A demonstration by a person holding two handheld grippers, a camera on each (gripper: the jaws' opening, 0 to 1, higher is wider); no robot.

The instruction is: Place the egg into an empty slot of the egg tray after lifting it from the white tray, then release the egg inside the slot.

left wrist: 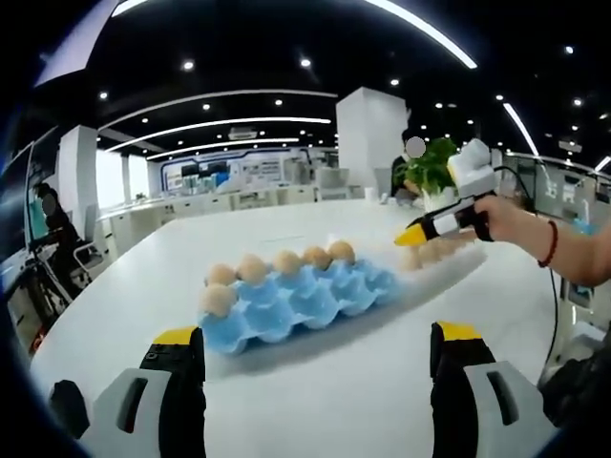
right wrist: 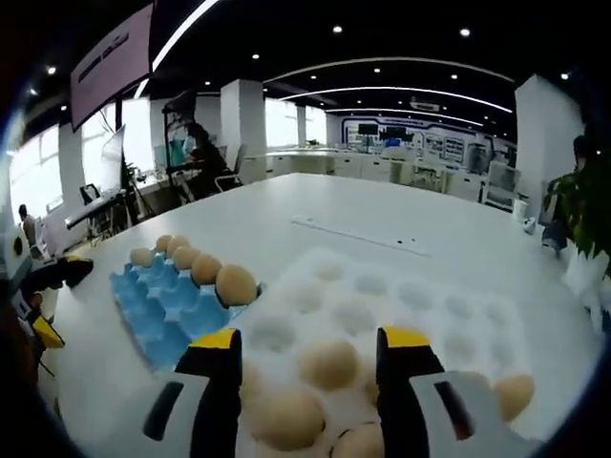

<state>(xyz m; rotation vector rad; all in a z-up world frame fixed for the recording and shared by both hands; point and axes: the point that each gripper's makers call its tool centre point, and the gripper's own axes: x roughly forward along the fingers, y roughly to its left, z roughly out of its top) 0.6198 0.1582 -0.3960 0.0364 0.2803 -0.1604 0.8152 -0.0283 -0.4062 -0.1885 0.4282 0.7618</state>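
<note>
Right gripper (right wrist: 310,348), jaws spread apart, poised over the white tray (right wrist: 430,305) with one egg (right wrist: 327,364) lying between its yellow tips, not clamped. Left gripper (left wrist: 320,345), jaws likewise parted and holding nothing, faces the blue egg tray (left wrist: 305,303) on the white table (left wrist: 334,401); six eggs occupy its far and left-end slots.
</note>
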